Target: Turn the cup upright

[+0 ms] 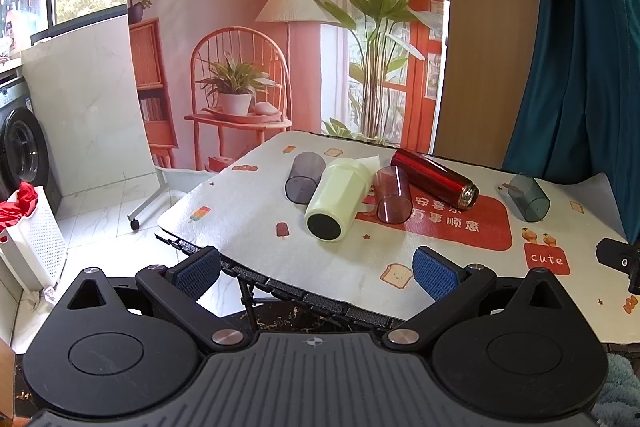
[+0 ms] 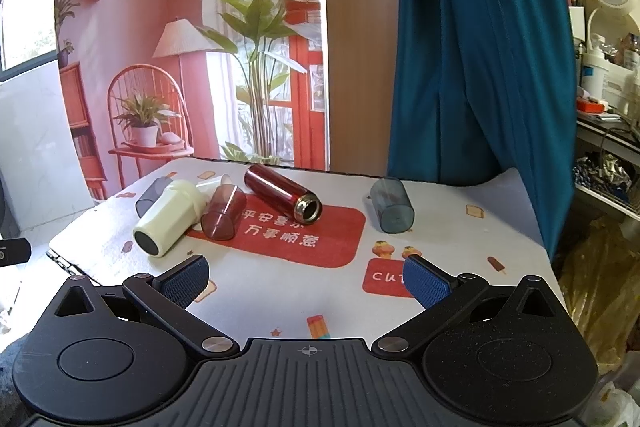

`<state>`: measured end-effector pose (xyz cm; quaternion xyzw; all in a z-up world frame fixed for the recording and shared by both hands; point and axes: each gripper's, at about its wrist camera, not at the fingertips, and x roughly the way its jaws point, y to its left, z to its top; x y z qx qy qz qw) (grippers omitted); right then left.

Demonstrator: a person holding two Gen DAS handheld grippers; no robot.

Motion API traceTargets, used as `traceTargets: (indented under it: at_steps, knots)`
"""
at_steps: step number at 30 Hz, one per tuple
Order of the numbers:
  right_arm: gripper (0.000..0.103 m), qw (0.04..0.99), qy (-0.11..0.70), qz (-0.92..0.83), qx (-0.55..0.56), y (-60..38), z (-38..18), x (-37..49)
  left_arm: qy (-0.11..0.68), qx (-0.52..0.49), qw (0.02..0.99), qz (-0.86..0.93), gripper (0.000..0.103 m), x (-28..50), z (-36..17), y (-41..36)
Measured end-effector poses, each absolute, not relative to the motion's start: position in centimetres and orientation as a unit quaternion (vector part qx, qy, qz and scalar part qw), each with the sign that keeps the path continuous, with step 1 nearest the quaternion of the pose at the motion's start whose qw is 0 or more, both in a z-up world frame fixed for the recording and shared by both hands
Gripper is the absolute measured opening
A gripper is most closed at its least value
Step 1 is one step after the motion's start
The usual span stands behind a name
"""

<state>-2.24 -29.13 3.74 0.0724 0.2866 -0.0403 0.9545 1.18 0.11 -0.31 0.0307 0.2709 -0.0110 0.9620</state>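
Observation:
Several cups lie on their sides on the table mat (image 1: 320, 267) (image 2: 280, 287). A pale green cup (image 1: 334, 199) (image 2: 168, 219) lies base toward me. Beside it lie a grey clear cup (image 1: 303, 177) (image 2: 150, 197), a reddish clear cup (image 1: 393, 195) (image 2: 223, 213), a red metal flask (image 1: 434, 177) (image 2: 282, 193) and a teal clear cup (image 1: 530, 197) (image 2: 392, 205). My left gripper (image 1: 316, 269) is open and empty at the near left table edge. My right gripper (image 2: 306, 277) is open and empty above the mat, short of the cups.
A printed backdrop stands behind the table. A teal curtain (image 2: 480, 47) hangs at the back right. A white laundry basket (image 1: 32, 239) and a washing machine (image 1: 20, 147) stand on the floor at left. Cluttered shelves (image 2: 608, 115) stand at right.

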Motion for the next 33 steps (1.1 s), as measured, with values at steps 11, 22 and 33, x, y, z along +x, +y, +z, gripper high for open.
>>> traceTargets:
  at_steps: [11,22,33]
  knots:
    - [0.103,0.950,0.297,-0.039,0.087,-30.2,2.8,1.4,0.294,0.014,0.956,0.006,0.103,3.8,-1.2,0.9]
    - [0.102,0.951,0.294,0.002,0.093,-30.7,-1.5,10.4,0.317,0.028,0.948,0.018,0.103,10.4,-4.0,1.6]
    - [0.095,0.930,0.339,0.082,0.118,-25.6,-8.0,24.0,0.414,-0.015,0.909,0.047,0.103,15.2,-10.9,2.9]
